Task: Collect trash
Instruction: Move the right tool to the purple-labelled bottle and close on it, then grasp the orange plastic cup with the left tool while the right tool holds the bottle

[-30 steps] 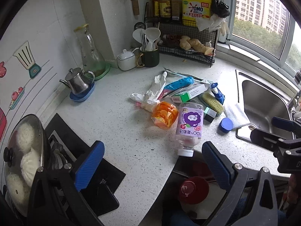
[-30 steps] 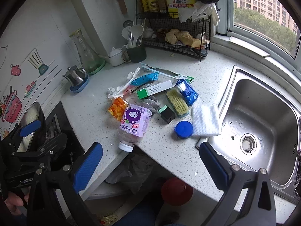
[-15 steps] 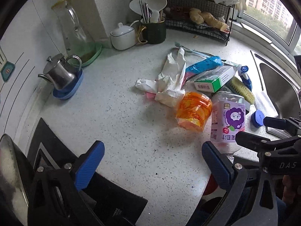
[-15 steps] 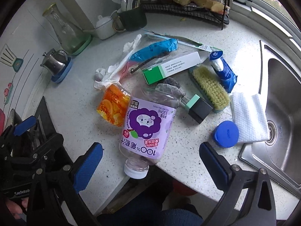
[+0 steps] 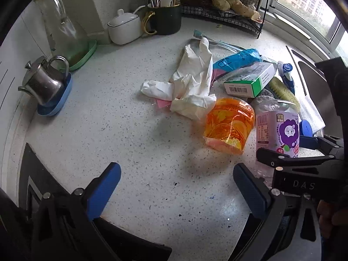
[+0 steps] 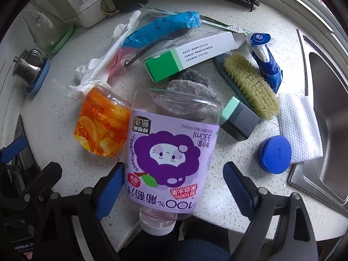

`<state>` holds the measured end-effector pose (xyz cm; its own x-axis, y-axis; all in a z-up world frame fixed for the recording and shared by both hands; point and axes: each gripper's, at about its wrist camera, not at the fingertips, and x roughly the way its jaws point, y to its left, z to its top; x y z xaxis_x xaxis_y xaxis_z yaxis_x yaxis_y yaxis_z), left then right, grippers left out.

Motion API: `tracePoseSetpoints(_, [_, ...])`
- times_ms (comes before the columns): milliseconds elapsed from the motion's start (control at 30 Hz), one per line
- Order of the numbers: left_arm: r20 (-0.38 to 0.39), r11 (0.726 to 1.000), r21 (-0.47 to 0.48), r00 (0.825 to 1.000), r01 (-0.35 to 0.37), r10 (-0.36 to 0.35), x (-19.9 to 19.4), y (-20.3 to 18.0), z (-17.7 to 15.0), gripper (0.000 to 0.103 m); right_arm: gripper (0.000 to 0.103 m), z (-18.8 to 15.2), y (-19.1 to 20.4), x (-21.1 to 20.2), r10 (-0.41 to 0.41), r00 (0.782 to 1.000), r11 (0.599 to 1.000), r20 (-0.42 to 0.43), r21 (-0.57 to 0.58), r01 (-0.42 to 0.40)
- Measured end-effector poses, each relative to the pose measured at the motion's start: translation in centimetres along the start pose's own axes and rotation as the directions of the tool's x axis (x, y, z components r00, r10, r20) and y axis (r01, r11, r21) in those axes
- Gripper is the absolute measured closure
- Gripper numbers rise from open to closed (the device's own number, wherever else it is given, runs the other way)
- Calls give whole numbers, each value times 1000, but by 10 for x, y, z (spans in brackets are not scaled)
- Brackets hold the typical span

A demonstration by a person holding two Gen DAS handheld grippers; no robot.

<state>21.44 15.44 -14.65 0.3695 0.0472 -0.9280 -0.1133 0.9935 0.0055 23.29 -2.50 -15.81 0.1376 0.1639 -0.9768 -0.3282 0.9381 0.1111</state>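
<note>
Closing in over the last second, both claws have dropped from a high view of the whole kitchen corner to just above the litter. The right claw [image 6: 170,183] now straddles the clear plastic juice bottle with the purple label [image 6: 167,152], which lies on the speckled white desk [image 6: 54,108] with its cap past the edge; its jaws are narrowing, one pad just touching, not yet clamped. The left claw [image 5: 176,184] hangs wide and empty near the crumpled orange plastic wrapper [image 5: 228,126]. A first pick looks imminent.
</note>
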Motion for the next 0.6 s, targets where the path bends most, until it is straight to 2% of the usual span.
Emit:
tracePoseSetpoints(67, [-9, 1000, 2, 1000, 7, -7, 3, 0, -1, 0, 31, 0, -4, 0, 21, 1000, 1000, -9, 6, -21])
tracePoseSetpoints(333, [-1, 998, -46, 999, 34, -34, -5, 1, 0, 0, 33, -6, -5, -11, 42, 999, 999, 7, -15, -42])
tracePoseSetpoints(467, [9, 994, -73, 997, 77, -77, -14, -3, 4, 0, 33, -16, -9, -27, 43, 999, 999, 31, -19, -42])
tracePoseSetpoints(600, [15, 997, -30, 997, 73, -73, -14, -15, 11, 0, 33, -23, -25, -50, 46, 997, 999, 65, -9, -45])
